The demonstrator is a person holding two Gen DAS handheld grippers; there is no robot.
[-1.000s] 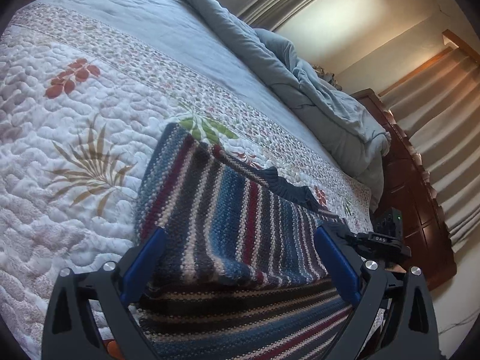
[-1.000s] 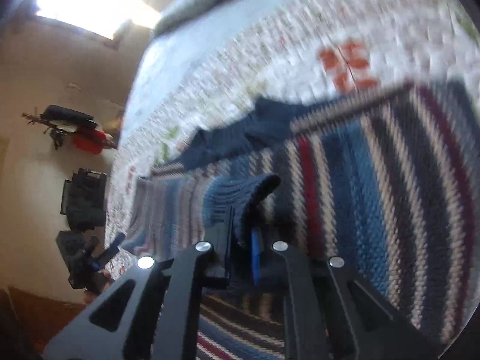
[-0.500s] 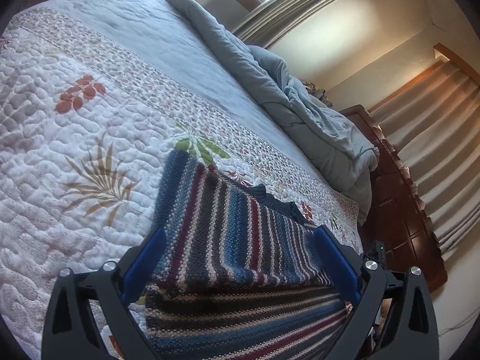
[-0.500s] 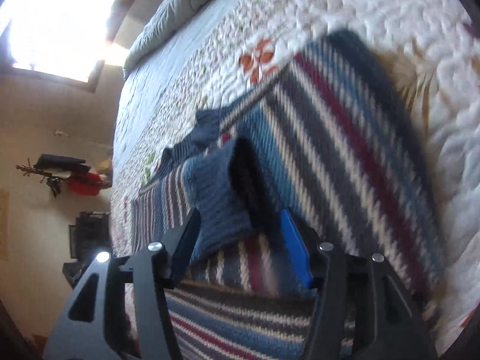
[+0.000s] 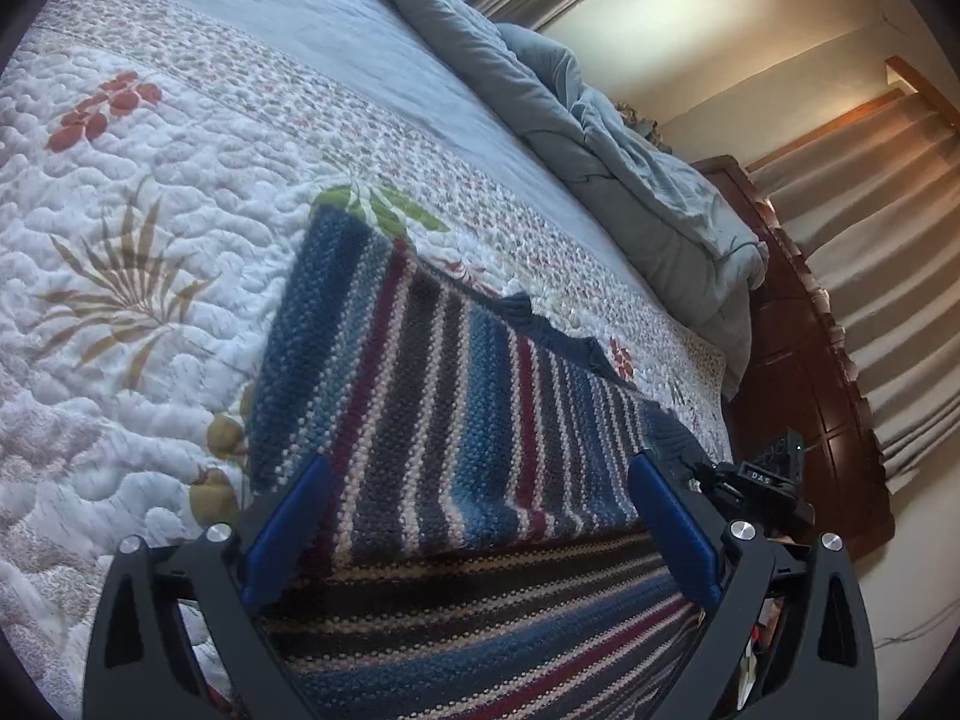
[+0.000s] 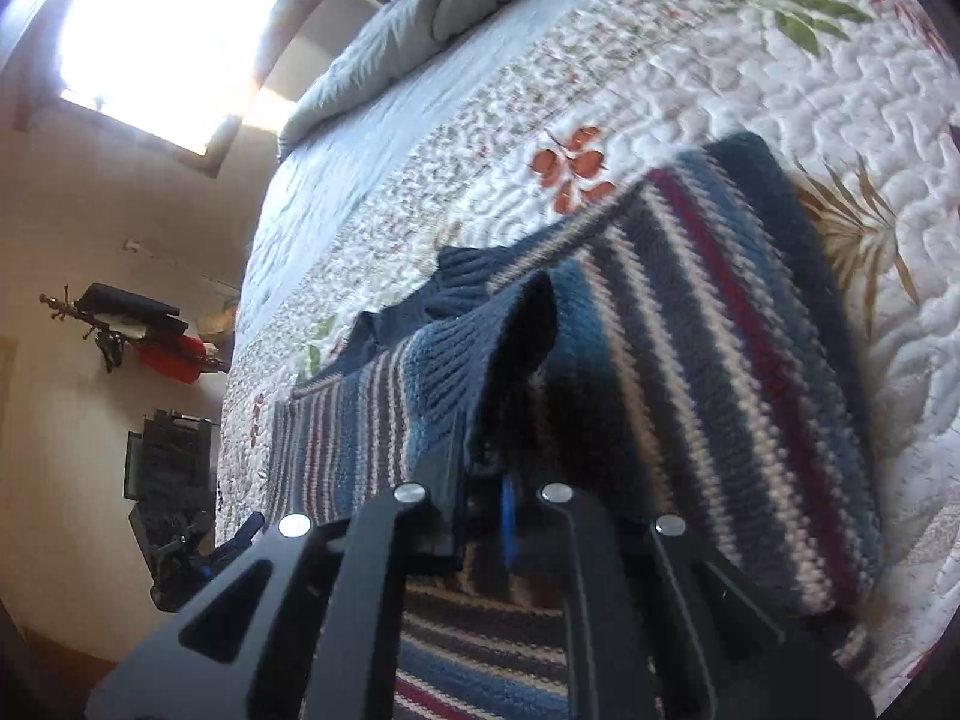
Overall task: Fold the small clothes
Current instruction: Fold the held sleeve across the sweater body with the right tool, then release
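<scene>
A small striped knit sweater (image 5: 456, 396) in blue, maroon, grey and cream lies on the quilted bed, one part folded over the rest. My left gripper (image 5: 474, 498) is open and empty, its blue pads spread wide just above the sweater's near part. My right gripper (image 6: 480, 480) is shut on the ribbed blue cuff (image 6: 462, 360) of the sweater (image 6: 720, 360) and holds it raised over the folded body. The right gripper also shows in the left wrist view (image 5: 762, 480), at the sweater's right edge.
The white floral quilt (image 5: 120, 192) covers the bed. A bunched grey-blue duvet (image 5: 600, 138) lies along the far side. A dark wooden dresser (image 5: 798, 372) and curtains stand to the right. A bright window (image 6: 162, 30) and wall-hung items (image 6: 144, 330) are on the other side.
The right gripper has carried the blue cuff across the sweater and has closed more tightly on it. The left gripper stayed open and shifted slightly over the sweater.
</scene>
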